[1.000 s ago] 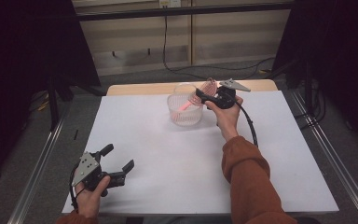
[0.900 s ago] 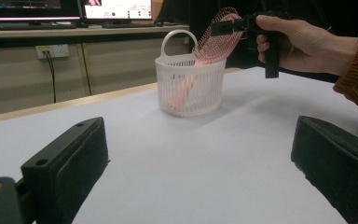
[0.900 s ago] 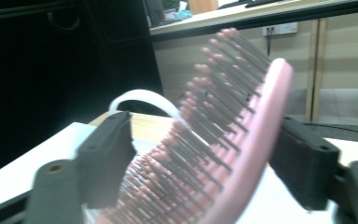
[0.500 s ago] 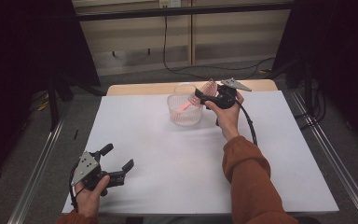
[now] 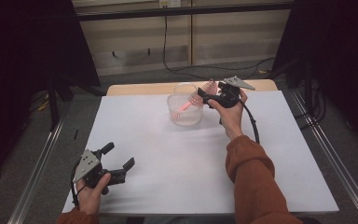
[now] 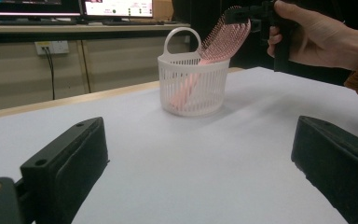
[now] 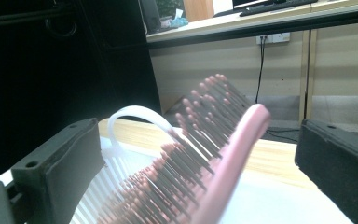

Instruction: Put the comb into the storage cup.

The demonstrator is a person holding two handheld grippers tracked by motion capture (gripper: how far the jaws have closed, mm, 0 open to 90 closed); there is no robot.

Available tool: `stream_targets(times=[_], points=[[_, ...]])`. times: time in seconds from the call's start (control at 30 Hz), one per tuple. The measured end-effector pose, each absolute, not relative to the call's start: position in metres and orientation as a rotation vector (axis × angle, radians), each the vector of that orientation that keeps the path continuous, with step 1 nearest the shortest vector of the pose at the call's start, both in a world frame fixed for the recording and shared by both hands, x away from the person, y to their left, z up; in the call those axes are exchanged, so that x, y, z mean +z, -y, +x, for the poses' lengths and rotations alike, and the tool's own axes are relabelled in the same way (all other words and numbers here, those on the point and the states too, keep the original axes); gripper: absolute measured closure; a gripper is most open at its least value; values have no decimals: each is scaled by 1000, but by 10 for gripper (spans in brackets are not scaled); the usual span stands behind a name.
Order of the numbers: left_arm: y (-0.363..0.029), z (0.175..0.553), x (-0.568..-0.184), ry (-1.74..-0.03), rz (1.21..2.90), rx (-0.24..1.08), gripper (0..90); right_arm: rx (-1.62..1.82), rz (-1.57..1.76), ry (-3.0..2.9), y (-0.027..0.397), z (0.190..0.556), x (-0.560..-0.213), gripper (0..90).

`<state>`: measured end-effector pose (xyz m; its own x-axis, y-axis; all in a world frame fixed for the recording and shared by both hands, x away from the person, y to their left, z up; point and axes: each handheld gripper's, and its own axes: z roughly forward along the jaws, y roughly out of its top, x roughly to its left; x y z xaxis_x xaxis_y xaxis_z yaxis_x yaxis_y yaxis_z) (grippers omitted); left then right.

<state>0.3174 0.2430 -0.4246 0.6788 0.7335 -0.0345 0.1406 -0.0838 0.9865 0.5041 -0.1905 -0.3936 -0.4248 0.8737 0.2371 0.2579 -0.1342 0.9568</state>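
A white slatted basket (image 5: pixel 185 114) with a loop handle stands at the far middle of the table. A pink hairbrush (image 5: pixel 205 88) stands in it handle down, its bristled head leaning out over the right rim. My right gripper (image 5: pixel 204 97) is level at the brush head and open. Its jaws have just been opening, and the head (image 7: pixel 223 154) sits between them untouched by either pad. The basket's handle (image 7: pixel 135 114) arches behind the bristles. My left gripper (image 5: pixel 119 156) rests open and empty at the near left, facing the basket (image 6: pixel 193 88) and brush (image 6: pixel 226 39).
White sheet (image 5: pixel 182 163) covers the tabletop, with a wooden strip (image 5: pixel 135 87) along the far edge. Metal rails (image 5: pixel 37 168) run down both sides of the table. A cable (image 5: pixel 251 123) trails from the right gripper along the orange sleeve.
The right gripper's jaws have spread apart off the brush head, and the brush now leans on the basket rim by itself. The left hand has stayed put.
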Motion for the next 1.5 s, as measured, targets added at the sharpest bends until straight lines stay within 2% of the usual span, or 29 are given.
stream_targets(times=[1.5], points=[[-247, 310, -422, -799, 1540, 613, 34, 1531, 1141, -1626, 211, 454, -368, 1]])
